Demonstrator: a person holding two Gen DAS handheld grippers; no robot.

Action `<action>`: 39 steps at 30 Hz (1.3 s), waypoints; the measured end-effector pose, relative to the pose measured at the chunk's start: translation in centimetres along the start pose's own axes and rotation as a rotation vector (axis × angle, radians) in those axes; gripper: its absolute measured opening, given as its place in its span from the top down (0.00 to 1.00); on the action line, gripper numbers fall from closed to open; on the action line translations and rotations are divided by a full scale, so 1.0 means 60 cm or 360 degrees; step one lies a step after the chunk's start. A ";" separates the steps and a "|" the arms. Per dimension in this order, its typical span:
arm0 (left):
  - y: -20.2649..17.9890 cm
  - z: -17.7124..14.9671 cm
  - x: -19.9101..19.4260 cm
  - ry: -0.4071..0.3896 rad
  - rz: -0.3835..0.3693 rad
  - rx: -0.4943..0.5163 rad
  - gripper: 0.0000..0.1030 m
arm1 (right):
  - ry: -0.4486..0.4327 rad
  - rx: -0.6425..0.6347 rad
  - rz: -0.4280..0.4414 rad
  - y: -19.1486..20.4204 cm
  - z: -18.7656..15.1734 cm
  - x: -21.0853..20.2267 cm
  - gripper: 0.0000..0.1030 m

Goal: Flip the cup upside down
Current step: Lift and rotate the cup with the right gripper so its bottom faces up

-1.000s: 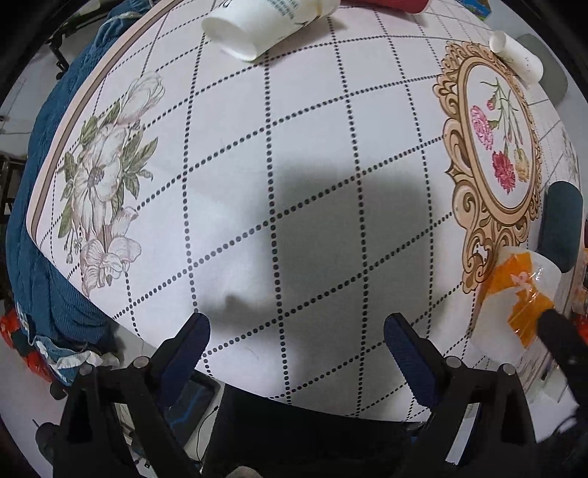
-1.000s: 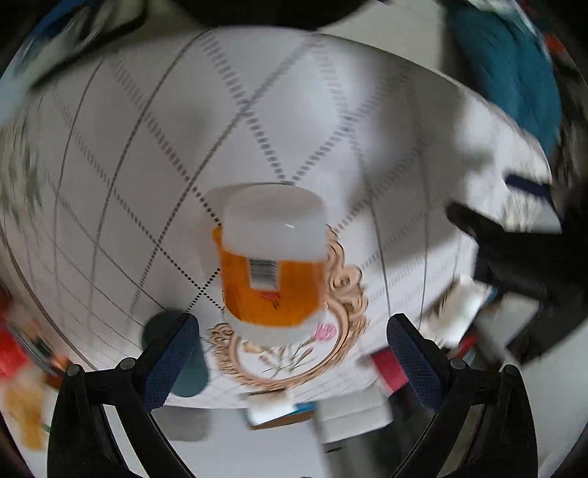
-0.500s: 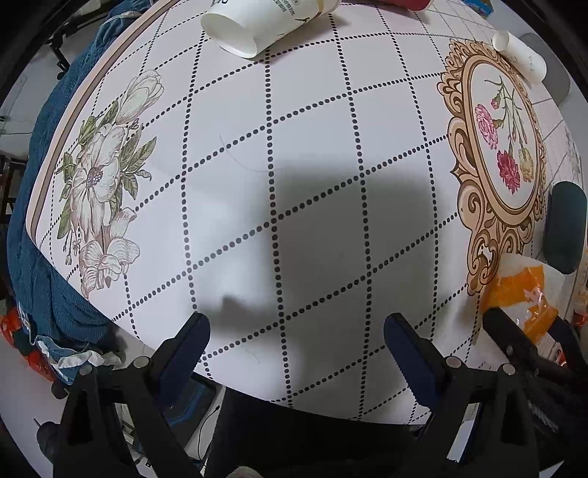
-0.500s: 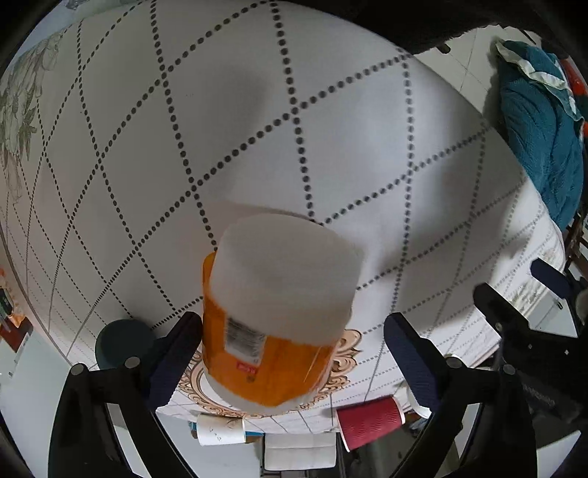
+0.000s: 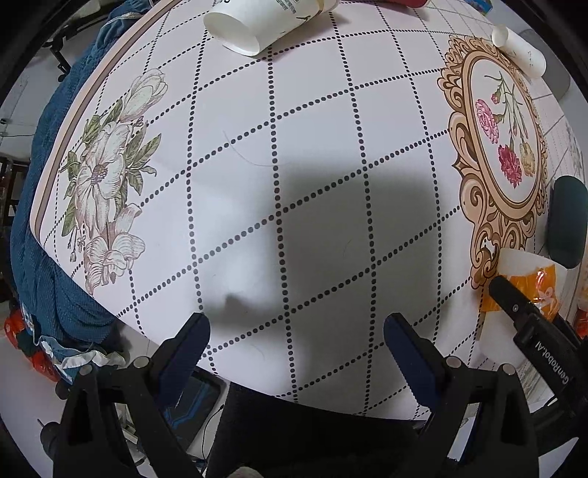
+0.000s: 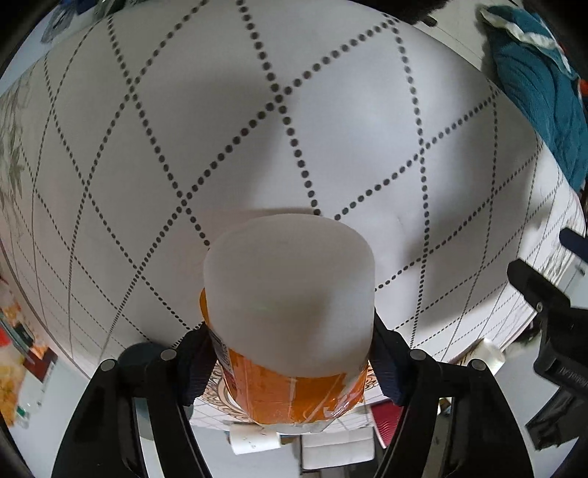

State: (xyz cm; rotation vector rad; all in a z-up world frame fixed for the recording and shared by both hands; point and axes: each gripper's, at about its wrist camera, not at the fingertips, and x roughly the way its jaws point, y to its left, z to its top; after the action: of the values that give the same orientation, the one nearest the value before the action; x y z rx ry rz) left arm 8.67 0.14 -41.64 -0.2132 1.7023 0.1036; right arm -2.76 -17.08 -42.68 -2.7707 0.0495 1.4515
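The cup (image 6: 290, 305) is translucent white with an orange label band. In the right wrist view it fills the lower middle, and my right gripper (image 6: 290, 364) is shut on its orange band, with a finger pressed on each side. The cup's closed white end points away from the camera toward the tablecloth. In the left wrist view the cup (image 5: 525, 279) shows at the right edge, partly hidden by the right gripper. My left gripper (image 5: 294, 345) is open and empty above the near table edge.
A patterned white tablecloth (image 5: 294, 147) covers the table. A large white paper cup (image 5: 264, 22) lies on its side at the far edge. A small white tube (image 5: 518, 51) lies far right. A dark teal object (image 5: 566, 220) sits beside the held cup. Blue cloth (image 5: 36, 220) hangs at the left.
My right gripper has closed in on the cup and now grips it; one second ago the jaws stood wide apart around it. The left gripper has barely moved.
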 end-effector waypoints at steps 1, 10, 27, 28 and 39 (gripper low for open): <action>0.002 -0.001 -0.001 -0.0002 0.0001 -0.0001 0.06 | 0.0004 0.0019 0.0000 -0.007 -0.001 0.003 0.28; 0.003 -0.012 -0.025 -0.0002 0.0033 0.0011 0.06 | 0.0049 0.0258 0.0045 -0.052 -0.013 0.013 0.28; 0.002 0.011 -0.072 -0.0008 0.0139 0.0113 0.06 | -0.0015 0.1746 0.0904 -0.148 -0.139 0.074 0.28; 0.000 0.012 -0.074 -0.0005 0.0145 0.0121 0.06 | -0.0017 0.1838 0.0963 -0.155 -0.160 0.094 0.28; -0.036 0.021 -0.092 -0.0006 0.0175 0.0211 0.06 | -0.0075 0.2512 0.1465 -0.116 -0.231 0.149 0.28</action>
State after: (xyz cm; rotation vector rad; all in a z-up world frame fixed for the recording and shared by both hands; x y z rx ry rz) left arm 11.03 -1.26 -36.25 -0.0209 1.7101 0.0723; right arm 13.94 -10.71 -42.16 -1.3018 1.7006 0.7338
